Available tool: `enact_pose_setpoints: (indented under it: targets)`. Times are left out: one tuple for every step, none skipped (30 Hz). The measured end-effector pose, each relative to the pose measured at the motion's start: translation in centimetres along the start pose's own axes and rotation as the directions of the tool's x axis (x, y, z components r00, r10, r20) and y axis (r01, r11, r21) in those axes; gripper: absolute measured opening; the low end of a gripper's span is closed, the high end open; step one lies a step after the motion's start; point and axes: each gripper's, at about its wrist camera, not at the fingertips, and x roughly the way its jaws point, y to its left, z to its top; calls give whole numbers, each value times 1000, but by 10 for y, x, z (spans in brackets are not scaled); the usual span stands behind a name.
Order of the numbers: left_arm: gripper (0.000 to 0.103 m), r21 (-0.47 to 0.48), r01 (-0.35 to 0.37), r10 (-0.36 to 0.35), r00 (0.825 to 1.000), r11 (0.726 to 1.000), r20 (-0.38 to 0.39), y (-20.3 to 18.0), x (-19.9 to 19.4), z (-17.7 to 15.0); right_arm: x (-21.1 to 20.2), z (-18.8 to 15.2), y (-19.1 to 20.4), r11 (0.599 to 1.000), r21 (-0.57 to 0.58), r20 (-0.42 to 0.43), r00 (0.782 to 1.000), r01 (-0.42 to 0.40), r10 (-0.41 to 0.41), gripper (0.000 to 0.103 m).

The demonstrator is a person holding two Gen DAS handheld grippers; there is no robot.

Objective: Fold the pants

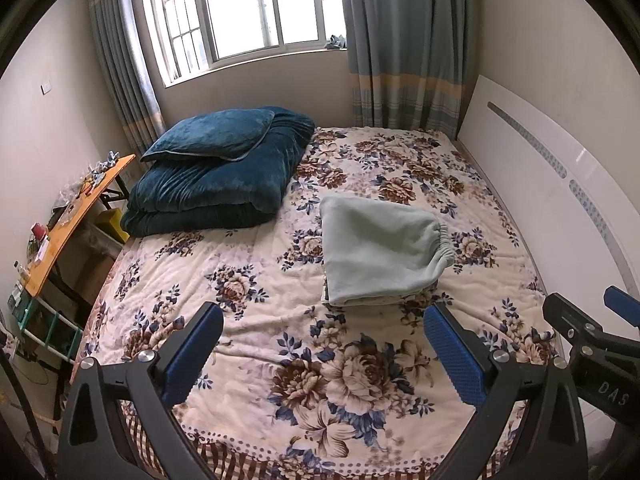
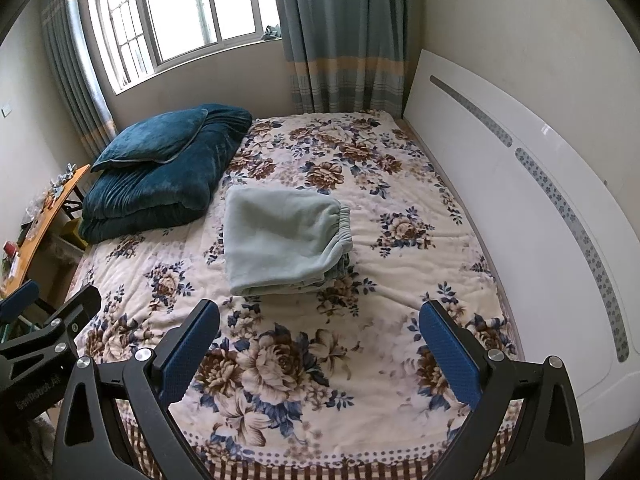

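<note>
**Home bedroom**

Bed [image 1: 248,344] with floral cover fills the room, white headboard [image 1: 532,184] on its right edge. Folded teal duvet [image 1: 216,184] at far left corner. Curtained window [image 1: 240,12], cluttered side table [image 1: 76,216].

Both hand-held grippers open and empty, side by side

The left hand-held gripper [image 1: 323,354] has its two black fingers spread wide, blue pads [image 1: 454,354] facing each other with nothing between them; it points forward and slightly down. The right hand-held gripper [image 2: 319,354] is in the same pose, fingers splayed wide, blue pads [image 2: 448,352] bare, gripping nothing. Each shows at the edge of the other's view: the right one [image 1: 588,324] at the left camera's right edge, the left one [image 2: 44,320] at the right camera's left edge, level and close beside each other, not touching
</note>
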Motion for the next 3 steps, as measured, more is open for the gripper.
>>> enact_pose_setpoints:
  targets:
    - [103, 0, -4, 4, 1000, 1000, 9, 0, -1, 1, 0, 0, 0, 1000, 0, -1, 1000, -1, 1, 102]
    - [103, 2, -4, 4, 1000, 1000, 15, 0, -1, 2, 0, 0, 0, 1000, -1, 0, 1000, 1, -1, 102]
    - [103, 6, 0, 0, 1000, 1000, 17, -1, -2, 4, 0, 1, 0, 1000, -1, 0, 1000, 0, 0, 102]
